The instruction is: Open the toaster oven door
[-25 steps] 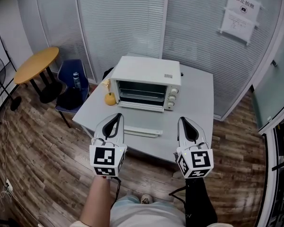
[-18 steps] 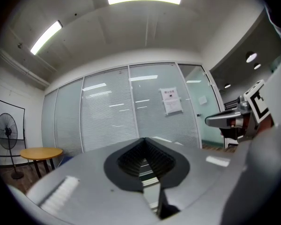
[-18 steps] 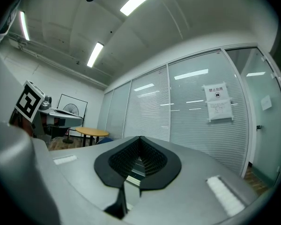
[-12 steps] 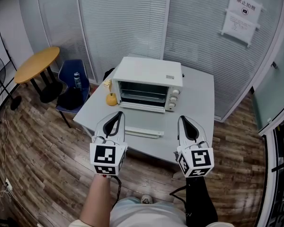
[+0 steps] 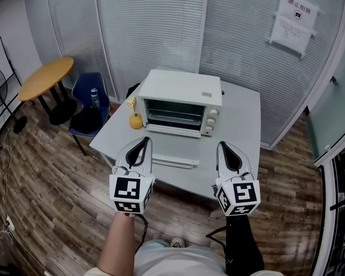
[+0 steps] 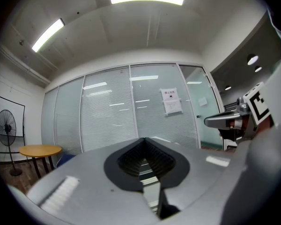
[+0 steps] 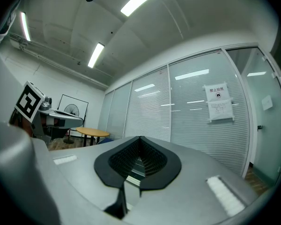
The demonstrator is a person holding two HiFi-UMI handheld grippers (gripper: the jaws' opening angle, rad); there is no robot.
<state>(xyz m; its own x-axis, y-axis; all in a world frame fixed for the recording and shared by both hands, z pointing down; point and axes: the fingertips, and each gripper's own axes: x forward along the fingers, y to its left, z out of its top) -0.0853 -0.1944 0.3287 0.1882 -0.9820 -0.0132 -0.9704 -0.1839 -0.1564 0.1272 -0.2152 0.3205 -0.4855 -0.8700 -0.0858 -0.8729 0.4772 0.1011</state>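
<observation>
My left gripper (image 5: 143,139) and right gripper (image 5: 222,145) closed, empty. Toaster oven door (image 5: 171,149) at 12 o'clock hangs open; careless reach could jolt it.

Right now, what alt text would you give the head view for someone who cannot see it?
A white toaster oven sits on a grey table with its door folded down open. Nearer the camera, a person holds the left gripper and right gripper, both shut and empty. A yellow fruit lies left of the oven.
</observation>
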